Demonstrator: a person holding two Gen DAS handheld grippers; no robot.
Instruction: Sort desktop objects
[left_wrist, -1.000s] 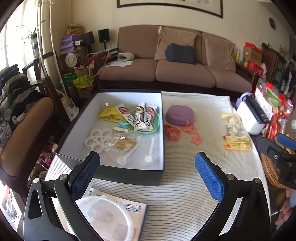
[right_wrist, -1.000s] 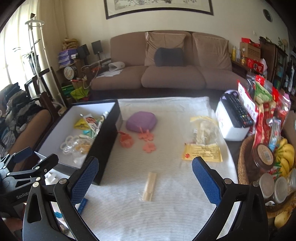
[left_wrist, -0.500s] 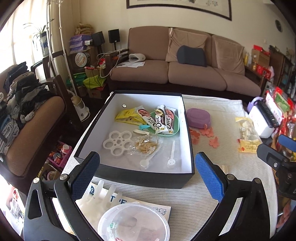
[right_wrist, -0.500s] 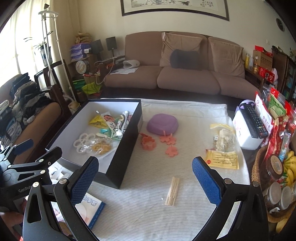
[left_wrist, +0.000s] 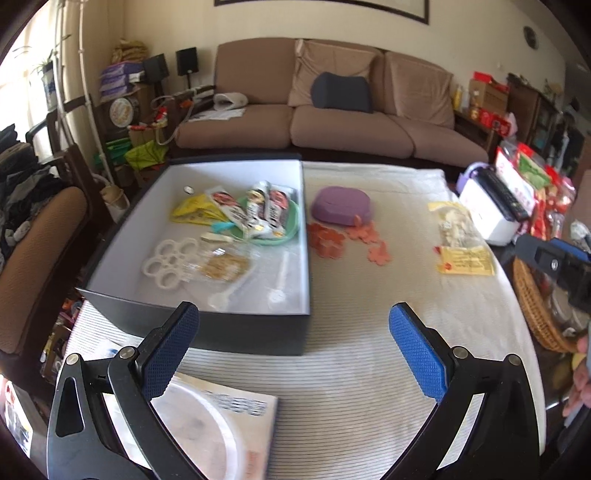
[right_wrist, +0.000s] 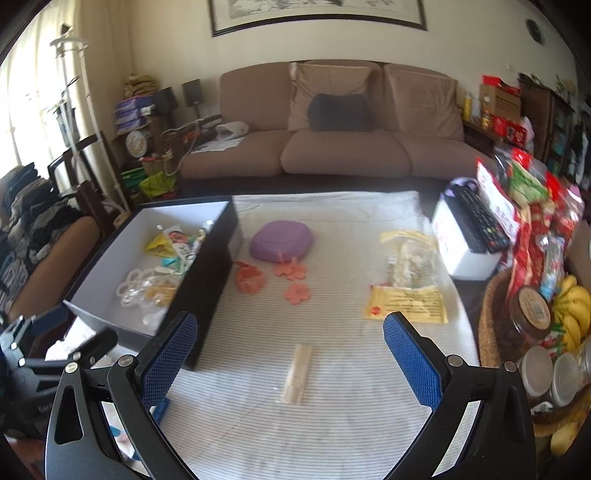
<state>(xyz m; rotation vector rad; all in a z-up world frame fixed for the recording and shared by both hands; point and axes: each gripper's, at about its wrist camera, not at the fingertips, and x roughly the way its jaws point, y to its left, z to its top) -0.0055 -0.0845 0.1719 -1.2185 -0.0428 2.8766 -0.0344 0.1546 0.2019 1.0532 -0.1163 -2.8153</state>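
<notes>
While both tools hang empty over the striped cloth (right_wrist: 332, 424), I judge I am between picks, choosing the next loose item for the dark box (left_wrist: 207, 332).

From the left wrist view, my left gripper (left_wrist: 293, 354) is spread wide with nothing between its pads, the box at eleven o'clock already holding snack packets (left_wrist: 258, 214) and a white ring mould (left_wrist: 168, 258).

Moving right, the purple case (right_wrist: 281, 240) and orange flower pieces (right_wrist: 291, 273) sit at twelve o'clock, just beside the box wall.

My right gripper (right_wrist: 290, 358) is equally spread, and the pale stick bundle (right_wrist: 297, 373) lies right between its fingers, so closing on it looks easiest.

At two o'clock a yellow bag (right_wrist: 406, 295) waits; the wicker basket (right_wrist: 487, 325) at three o'clock crowds that side.
</notes>
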